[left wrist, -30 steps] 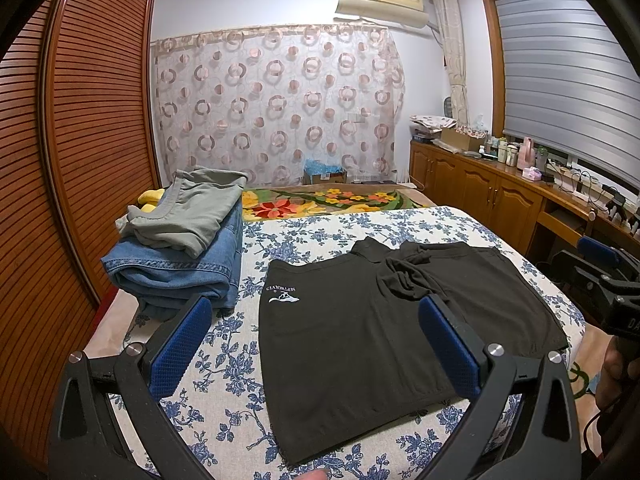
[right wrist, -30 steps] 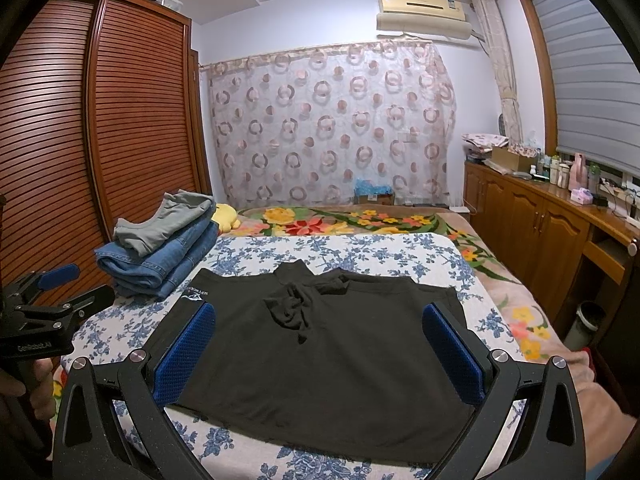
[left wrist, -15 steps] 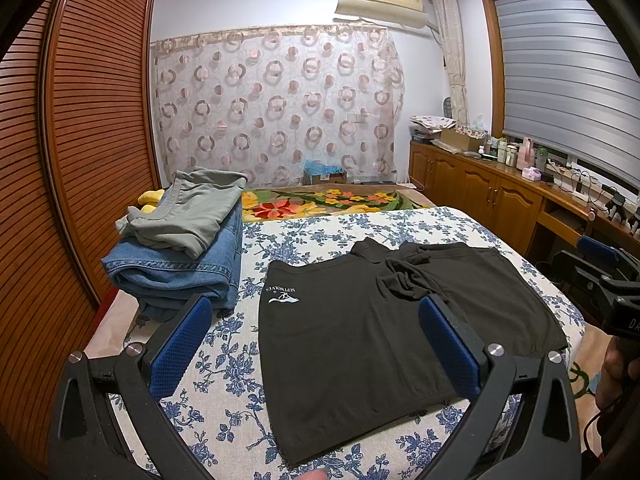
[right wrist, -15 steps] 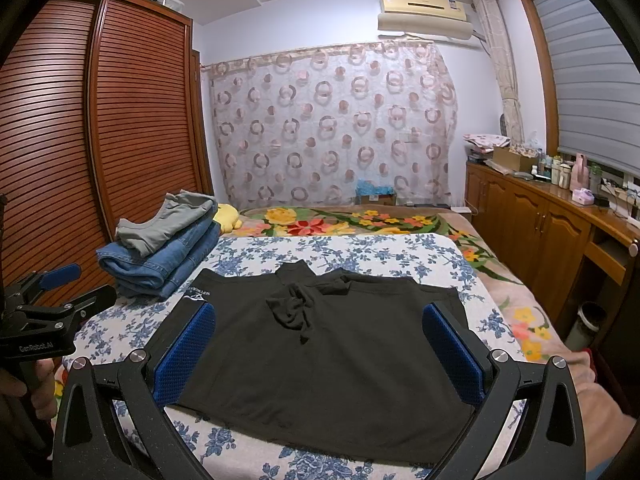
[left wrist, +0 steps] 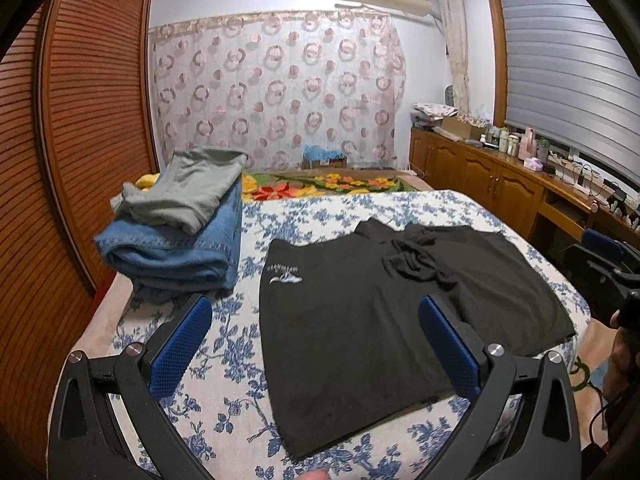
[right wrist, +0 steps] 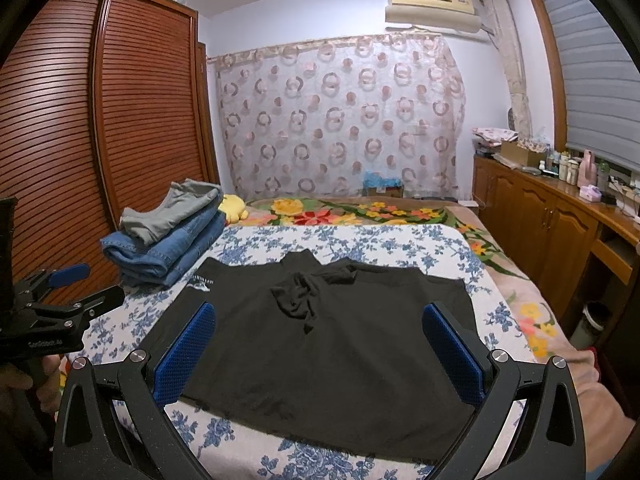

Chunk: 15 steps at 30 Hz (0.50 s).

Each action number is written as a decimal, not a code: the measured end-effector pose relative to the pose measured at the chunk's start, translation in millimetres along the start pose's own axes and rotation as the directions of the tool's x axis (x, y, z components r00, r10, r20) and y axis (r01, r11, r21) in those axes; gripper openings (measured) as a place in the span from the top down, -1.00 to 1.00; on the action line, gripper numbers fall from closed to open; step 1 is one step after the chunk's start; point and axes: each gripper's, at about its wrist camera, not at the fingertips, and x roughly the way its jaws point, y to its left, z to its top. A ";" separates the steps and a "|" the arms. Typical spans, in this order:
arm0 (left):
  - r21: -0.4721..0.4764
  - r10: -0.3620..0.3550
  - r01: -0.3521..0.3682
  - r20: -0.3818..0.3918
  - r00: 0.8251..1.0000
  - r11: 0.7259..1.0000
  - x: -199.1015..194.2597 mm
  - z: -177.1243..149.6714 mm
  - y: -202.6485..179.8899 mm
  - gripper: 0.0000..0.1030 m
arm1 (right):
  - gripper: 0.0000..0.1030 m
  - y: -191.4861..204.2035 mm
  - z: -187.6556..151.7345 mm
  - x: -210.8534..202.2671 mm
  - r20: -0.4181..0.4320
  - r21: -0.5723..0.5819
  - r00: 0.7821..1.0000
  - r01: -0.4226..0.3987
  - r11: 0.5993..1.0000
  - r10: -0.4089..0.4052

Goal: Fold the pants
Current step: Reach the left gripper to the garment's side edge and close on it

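Observation:
Black pants (left wrist: pixel 360 320) (right wrist: pixel 320 344) lie spread flat on the blue-flowered bedspread (left wrist: pixel 224 360) (right wrist: pixel 360 240), with a small white logo near their far left corner and a bunched drawstring at the waist. My left gripper (left wrist: pixel 316 344) hovers open above the pants' near left part, nothing between its blue pads. My right gripper (right wrist: pixel 320 352) is open too, held over the pants' near edge. Each gripper shows at the side of the other's view, held in a hand.
A stack of folded blue jeans (left wrist: pixel 172 256) (right wrist: pixel 160 252) topped by grey-green pants (left wrist: pixel 188 196) sits at the bed's left, beside the slatted wardrobe (left wrist: pixel 80 160). Wooden cabinets (right wrist: pixel 540 220) with bottles line the right wall. A flowered blanket (right wrist: pixel 360 212) lies at the bed's far end.
Both grippers have barely shifted; the views are nearly the same. The pants have not moved.

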 end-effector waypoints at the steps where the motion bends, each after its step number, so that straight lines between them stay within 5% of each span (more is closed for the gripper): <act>1: -0.010 0.002 -0.002 -0.014 1.000 1.000 3.5 -2.7 3.5 -1.00 | -1.00 -1.1 0.0 0.8 -0.005 0.001 1.000 0.000 1.000 0.000; 15: -0.017 0.006 -0.008 -0.121 0.993 1.000 35.0 -32.9 25.3 -1.00 | -1.00 -9.9 -5.1 18.4 -0.114 0.003 0.993 -0.014 1.000 0.014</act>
